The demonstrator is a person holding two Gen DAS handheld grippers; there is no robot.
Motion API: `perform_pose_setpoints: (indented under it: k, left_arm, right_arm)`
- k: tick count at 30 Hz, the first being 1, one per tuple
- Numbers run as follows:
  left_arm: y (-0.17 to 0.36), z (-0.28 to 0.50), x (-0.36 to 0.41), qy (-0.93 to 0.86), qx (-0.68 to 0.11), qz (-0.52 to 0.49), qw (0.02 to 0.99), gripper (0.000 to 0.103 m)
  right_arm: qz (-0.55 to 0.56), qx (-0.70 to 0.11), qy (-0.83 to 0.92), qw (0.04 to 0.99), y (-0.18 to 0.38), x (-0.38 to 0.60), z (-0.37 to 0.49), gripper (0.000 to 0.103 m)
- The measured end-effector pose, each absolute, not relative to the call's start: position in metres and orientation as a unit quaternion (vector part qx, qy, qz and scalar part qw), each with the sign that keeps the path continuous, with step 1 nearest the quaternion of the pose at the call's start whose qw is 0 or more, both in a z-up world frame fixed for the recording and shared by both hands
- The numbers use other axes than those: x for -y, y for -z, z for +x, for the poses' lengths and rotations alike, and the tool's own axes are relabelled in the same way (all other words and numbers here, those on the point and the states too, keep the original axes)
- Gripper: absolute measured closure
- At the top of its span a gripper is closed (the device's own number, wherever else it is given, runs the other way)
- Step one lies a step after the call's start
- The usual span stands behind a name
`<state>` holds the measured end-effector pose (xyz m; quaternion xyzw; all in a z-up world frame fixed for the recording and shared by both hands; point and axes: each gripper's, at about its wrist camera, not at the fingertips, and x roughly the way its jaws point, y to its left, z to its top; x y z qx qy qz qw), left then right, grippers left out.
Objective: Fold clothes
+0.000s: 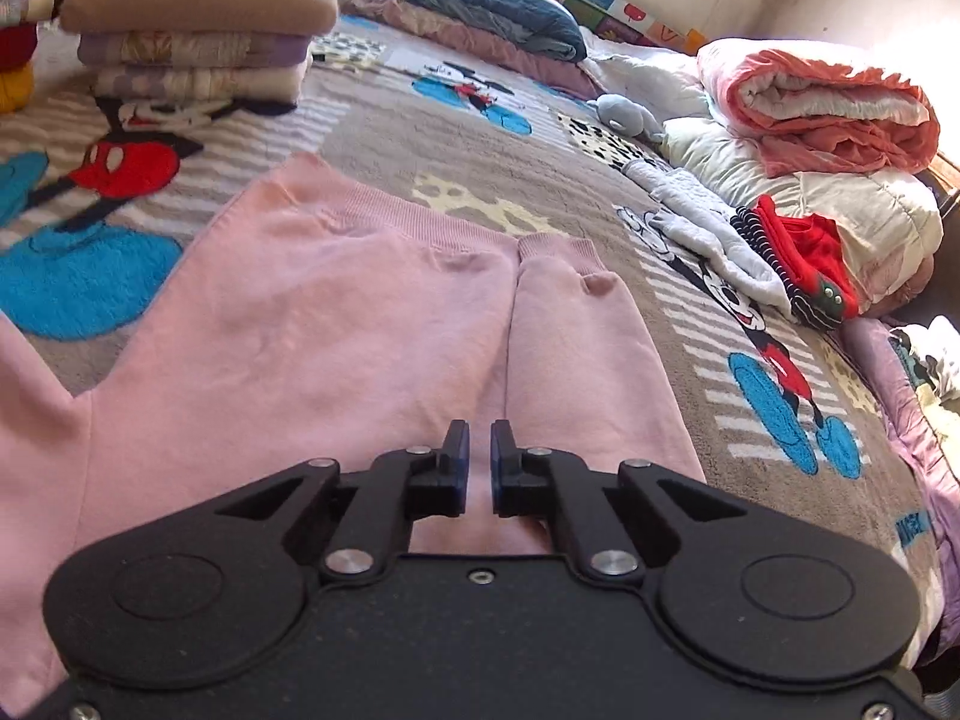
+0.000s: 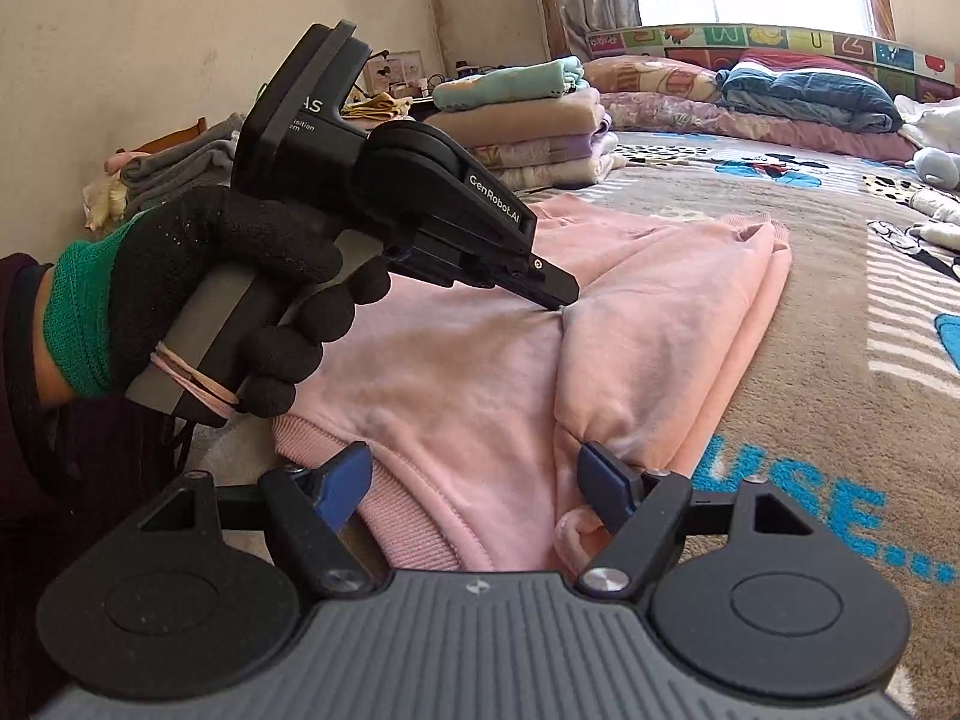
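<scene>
Pink sweatshirt [image 2: 480,372] on patterned blanket [image 2: 840,312]: left gripper [image 2: 561,300] pinches its fabric; right gripper [image 2: 474,492] gapes empty beside its hem.

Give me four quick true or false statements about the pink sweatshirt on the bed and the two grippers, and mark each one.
1. The left gripper is shut on the pink sweatshirt. True.
2. The right gripper is clamped shut. False: its jaws stand wide open at the sweatshirt's near edge.
3. A stack of folded blankets sits on the bed behind the sweatshirt. True.
4. The hand holding the left gripper is bare. False: it wears a black and green glove.
</scene>
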<state>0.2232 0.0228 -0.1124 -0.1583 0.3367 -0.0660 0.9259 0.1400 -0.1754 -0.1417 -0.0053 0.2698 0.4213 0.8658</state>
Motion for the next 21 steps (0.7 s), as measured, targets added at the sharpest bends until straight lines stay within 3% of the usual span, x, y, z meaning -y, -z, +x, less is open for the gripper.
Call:
perform_pose_setpoints:
  k: [5, 13, 21]
  left_arm:
    - [0.1, 0.215, 0.004, 0.126, -0.325, -0.127, 0.929, 0.1]
    - [0.112, 0.221, 0.022, 0.138, -0.349, -0.103, 0.921, 0.083]
    - [0.121, 0.26, 0.05, 0.14, -0.382, -0.031, 0.913, 0.077]
  right_arm:
    - [0.01, -0.235, -0.42, 0.876, 0.13, 0.188, 0.131, 0.028]
    - [-0.005, -0.259, -0.414, 0.873, 0.135, 0.191, 0.13, 0.028]
    - [0.001, -0.237, -0.415, 0.878, 0.128, 0.203, 0.117, 0.028]
